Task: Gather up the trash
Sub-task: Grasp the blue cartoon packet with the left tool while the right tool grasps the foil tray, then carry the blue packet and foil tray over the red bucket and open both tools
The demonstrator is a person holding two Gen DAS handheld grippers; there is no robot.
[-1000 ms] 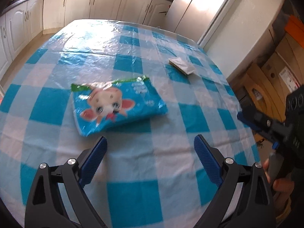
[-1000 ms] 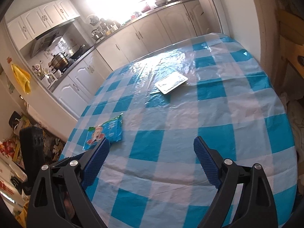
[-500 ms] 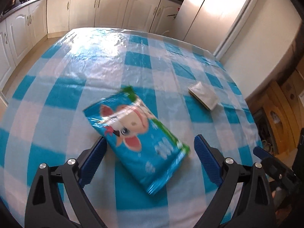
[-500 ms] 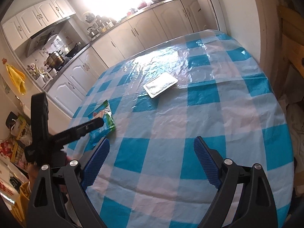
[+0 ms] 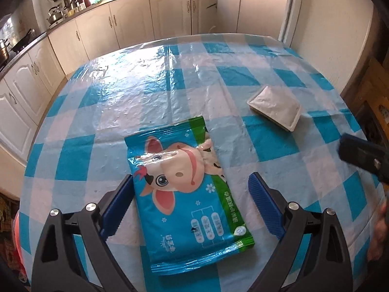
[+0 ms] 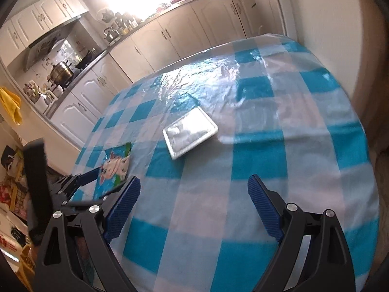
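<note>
A blue snack bag with a cartoon cow (image 5: 187,189) lies flat on the blue-and-white checked table (image 5: 145,92). My left gripper (image 5: 190,192) is open, its two blue pads straddling the bag's middle, just above it. The bag also shows in the right wrist view (image 6: 114,168), with the left gripper (image 6: 80,185) over it. A flat white packet (image 5: 274,108) lies farther right on the table; in the right wrist view the packet (image 6: 189,132) sits ahead of my right gripper (image 6: 194,199), which is open, empty and well short of it.
White kitchen cabinets (image 5: 136,22) and a counter with kettles and pots run behind the table. A fridge (image 5: 257,2) and wall stand at the back right. Cardboard boxes (image 5: 374,90) sit off the table's right edge. The right gripper's body (image 5: 362,155) shows at right.
My left gripper has swung round and closed in until the cow bag lies between its open pads. My right gripper has moved forward towards the white packet.
</note>
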